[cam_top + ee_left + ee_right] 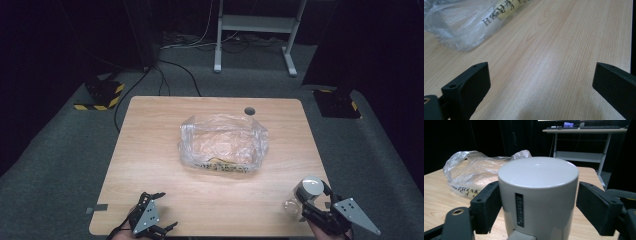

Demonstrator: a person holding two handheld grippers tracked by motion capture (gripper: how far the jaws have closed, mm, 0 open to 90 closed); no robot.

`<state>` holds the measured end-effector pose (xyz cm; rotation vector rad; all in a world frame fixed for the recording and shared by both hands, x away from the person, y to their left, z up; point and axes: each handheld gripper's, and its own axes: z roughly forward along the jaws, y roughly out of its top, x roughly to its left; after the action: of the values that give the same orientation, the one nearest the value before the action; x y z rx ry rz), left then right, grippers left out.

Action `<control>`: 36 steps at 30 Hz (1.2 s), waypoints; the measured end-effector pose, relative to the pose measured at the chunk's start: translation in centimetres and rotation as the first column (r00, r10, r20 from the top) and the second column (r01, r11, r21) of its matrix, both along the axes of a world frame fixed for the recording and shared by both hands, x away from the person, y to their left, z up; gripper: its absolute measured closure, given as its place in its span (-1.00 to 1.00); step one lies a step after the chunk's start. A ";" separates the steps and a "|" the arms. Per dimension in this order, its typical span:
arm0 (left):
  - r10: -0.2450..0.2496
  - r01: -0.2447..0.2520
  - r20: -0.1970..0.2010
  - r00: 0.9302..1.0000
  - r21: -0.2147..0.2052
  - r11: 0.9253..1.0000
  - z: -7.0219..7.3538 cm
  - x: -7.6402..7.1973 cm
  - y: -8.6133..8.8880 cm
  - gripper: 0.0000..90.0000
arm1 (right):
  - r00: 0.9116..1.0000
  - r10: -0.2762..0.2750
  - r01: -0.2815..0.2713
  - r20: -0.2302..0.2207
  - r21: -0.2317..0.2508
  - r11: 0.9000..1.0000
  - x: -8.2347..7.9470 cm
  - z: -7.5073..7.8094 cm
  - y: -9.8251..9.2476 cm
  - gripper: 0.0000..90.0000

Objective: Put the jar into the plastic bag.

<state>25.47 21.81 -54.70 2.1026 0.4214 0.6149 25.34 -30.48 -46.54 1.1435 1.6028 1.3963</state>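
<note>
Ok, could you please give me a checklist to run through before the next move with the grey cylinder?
1. Pale grey cylindrical container centred between the jaws of the right tool: ok.
2. Both pads against its sides: ok.
3. Container's base resting on the light wooden table: cannot tell.
4. Left tool open, holding nothing: ok.
5. Crumpled clear plastic bag lying apart from both tools: ok.

L gripper (159,212): jaws wide, empty | R gripper (306,200): jaws clamped
</note>
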 end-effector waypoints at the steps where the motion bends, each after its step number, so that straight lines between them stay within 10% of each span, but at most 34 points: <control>1: -0.001 0.001 0.000 1.000 0.001 1.000 0.0 0.0 0.0 -0.96 | 1.000 -0.006 0.006 0.001 -0.003 1.000 0.0 0.0 0.1 -0.46; 12: -0.005 0.005 0.006 1.000 0.011 1.000 0.0 -0.1 -0.1 -0.96 | 0.999 -0.033 0.033 0.010 -0.033 0.999 -0.3 0.1 0.9 -0.27; 36: -0.007 0.007 0.003 1.000 0.005 1.000 0.0 0.0 0.0 -0.96 | 0.995 0.093 -0.092 0.035 -0.025 0.995 0.5 1.0 5.0 -0.27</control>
<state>25.43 21.78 -54.71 2.1070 0.4111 0.6153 25.80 -25.45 -45.58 1.0366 1.6612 1.4455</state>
